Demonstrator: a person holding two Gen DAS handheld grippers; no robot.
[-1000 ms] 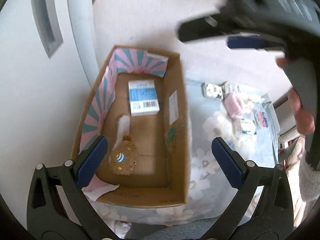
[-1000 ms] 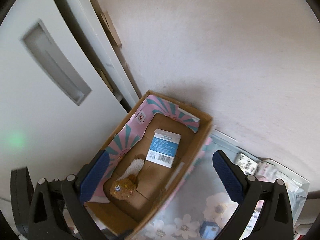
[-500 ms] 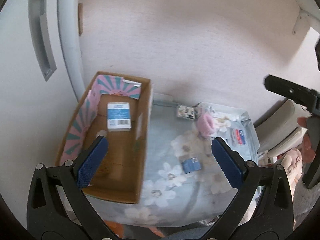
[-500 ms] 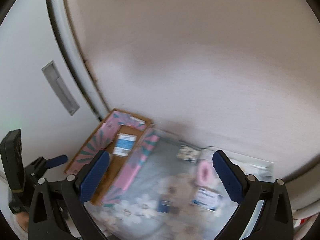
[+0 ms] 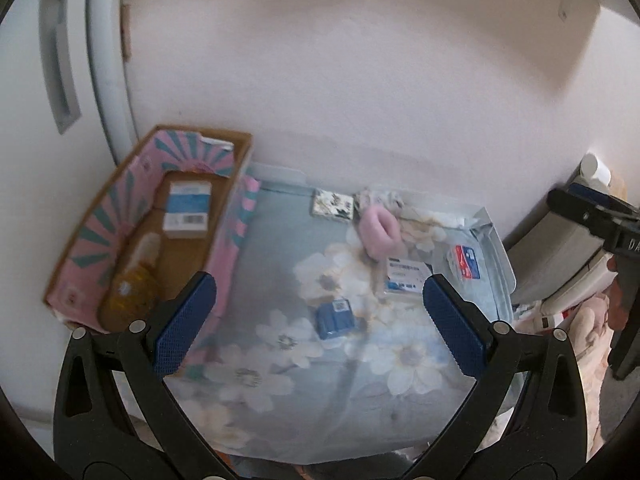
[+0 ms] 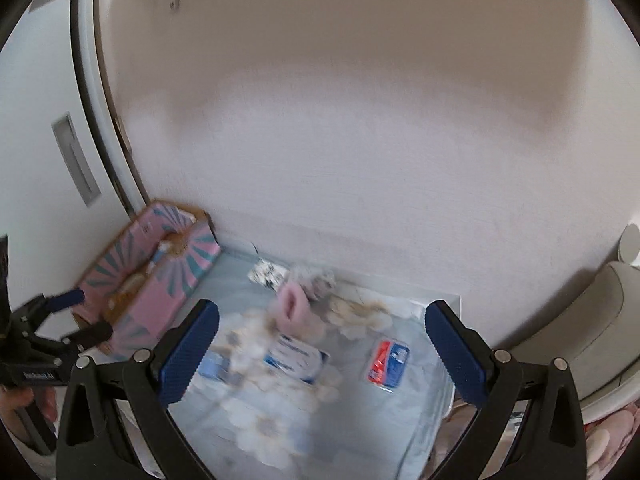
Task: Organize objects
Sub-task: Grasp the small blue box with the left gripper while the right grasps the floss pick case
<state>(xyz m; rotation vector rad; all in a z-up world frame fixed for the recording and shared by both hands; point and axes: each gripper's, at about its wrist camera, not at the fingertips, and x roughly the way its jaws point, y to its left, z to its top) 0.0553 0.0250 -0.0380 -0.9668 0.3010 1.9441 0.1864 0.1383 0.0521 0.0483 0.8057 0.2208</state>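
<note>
A pink-lined cardboard box (image 5: 100, 216) (image 6: 160, 284) stands at the left against the wall; inside lie a white and blue carton (image 5: 188, 210) and a brown plush toy (image 5: 132, 292). On the floral cloth (image 5: 360, 380) lie a small blue box (image 5: 335, 318), a white and blue packet (image 5: 406, 278) (image 6: 296, 360), a pink fluffy scrunchie (image 5: 380, 228) (image 6: 294, 310), a red and blue packet (image 5: 464, 262) (image 6: 389, 362) and a patterned square (image 5: 333, 205). My left gripper (image 5: 316, 320) hangs open above the cloth. My right gripper (image 6: 322, 354) is open too, high over the packets.
A white wall (image 5: 360, 80) backs the cloth. A white door with a recessed handle (image 5: 60, 64) stands left of the box. Grey and white containers (image 5: 568, 248) sit to the right, past the cloth's edge. The right view is blurred by motion.
Both grippers have pulled up and back from the box and swung right. The view went from the box interior to the whole cloth with its loose items. Both stayed open.
</note>
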